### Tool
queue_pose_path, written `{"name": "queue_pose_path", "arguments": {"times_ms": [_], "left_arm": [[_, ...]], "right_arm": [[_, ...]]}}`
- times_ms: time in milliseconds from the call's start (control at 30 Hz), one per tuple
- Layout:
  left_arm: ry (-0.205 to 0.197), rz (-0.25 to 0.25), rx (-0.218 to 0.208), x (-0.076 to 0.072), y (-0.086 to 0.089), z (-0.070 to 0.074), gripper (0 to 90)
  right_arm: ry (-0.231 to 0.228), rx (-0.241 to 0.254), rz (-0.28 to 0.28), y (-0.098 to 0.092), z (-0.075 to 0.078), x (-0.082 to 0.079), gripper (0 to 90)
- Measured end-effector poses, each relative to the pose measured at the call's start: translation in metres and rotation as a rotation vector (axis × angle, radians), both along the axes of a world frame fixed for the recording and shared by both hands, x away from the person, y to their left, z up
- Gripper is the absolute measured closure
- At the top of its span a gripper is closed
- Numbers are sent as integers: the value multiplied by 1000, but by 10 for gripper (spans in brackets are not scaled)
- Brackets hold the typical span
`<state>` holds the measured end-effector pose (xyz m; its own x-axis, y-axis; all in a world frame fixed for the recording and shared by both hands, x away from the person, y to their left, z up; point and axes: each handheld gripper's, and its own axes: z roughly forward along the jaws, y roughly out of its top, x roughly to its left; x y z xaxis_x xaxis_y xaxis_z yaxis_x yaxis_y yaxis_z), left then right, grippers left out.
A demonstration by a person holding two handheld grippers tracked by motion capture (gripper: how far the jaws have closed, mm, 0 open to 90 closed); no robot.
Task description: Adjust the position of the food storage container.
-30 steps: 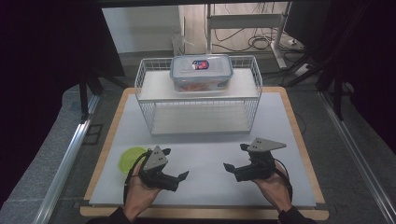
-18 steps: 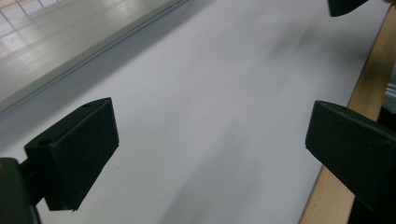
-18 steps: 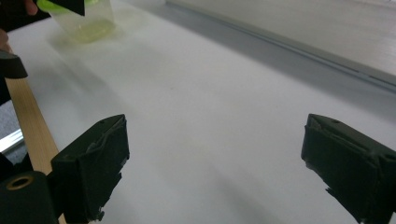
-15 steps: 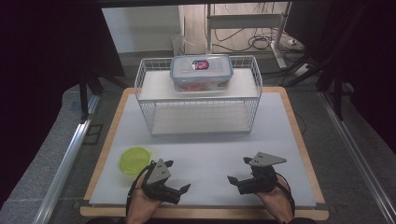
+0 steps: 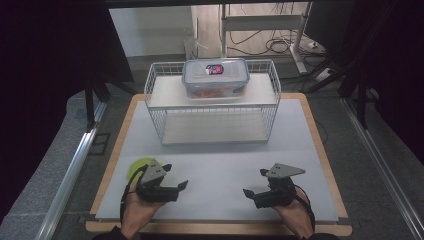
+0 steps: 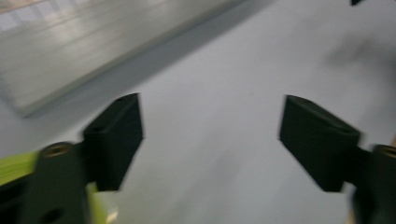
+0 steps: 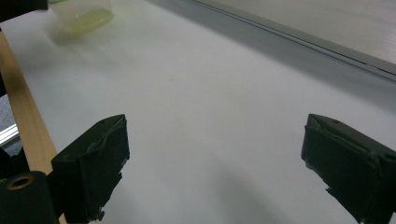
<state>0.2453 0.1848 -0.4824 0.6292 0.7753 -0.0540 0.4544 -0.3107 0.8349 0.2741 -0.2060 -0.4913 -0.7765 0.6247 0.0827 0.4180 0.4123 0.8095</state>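
My left gripper (image 5: 176, 176) hovers over the white mat near the front left, its body covering part of a lime-green bowl (image 5: 134, 167). Its jaws have just been closing and stand partly apart with only bare mat between them (image 6: 210, 135); the green bowl's rim (image 6: 14, 165) shows at the lower left. My right gripper (image 5: 255, 183) rests low at the front right, jaws wide open over the mat (image 7: 217, 158). In the right gripper view the green bowl (image 7: 84, 16) sits far off at the top left.
A white wire rack (image 5: 212, 127) stands at the back middle of the board, with a clear box with a blue-rimmed lid (image 5: 215, 77) on its top shelf. The board's wooden edge (image 7: 18, 107) runs close by the right gripper.
Both hands drew back toward the front edge. The left gripper then shifted left and forward over the green bowl, and its jaws narrowed. The right gripper has since stayed put.
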Motion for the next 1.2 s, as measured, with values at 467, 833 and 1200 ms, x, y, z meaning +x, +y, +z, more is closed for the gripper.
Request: {"name": "queue_pose_path", "arguments": {"times_ms": [467,833,1200], "left_arm": [[14,275,6,8,89,8,898],[90,401,4,16,123,-17,897],[149,411,59,19,119,-27,897]], "right_arm": [[31,-1,18,1,-5,2,82],[38,-6,19,1,-6,2,86],[45,-16,19,1,-7,3,89]]}}
